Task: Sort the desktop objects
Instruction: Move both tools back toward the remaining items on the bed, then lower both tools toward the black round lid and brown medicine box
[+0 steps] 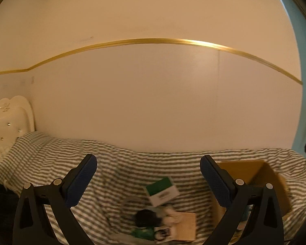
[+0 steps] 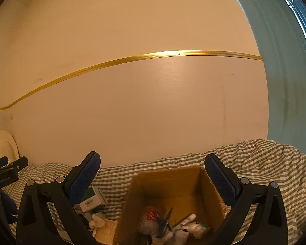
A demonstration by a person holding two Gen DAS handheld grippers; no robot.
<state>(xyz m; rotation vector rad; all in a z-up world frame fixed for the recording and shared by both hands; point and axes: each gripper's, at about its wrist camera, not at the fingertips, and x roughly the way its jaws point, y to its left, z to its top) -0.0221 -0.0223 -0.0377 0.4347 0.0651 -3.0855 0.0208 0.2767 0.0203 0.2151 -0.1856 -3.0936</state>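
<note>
The green-and-white box (image 1: 162, 192) lies on the striped bedcover (image 1: 51, 155) left of the cardboard box (image 2: 169, 185); my left gripper (image 1: 149, 179) and right gripper (image 2: 153, 179) gape empty, so I'd dip the left squarely over it

A bed (image 2: 265, 163) under a green-and-white striped cover (image 1: 51, 153) carries everything. On it stands an open cardboard box (image 2: 167, 185), and beside that lie a green-and-white carton (image 1: 162, 192), a black object (image 1: 145, 217), white cloth (image 2: 98, 221) and a tan booklet (image 1: 186, 226).
</note>
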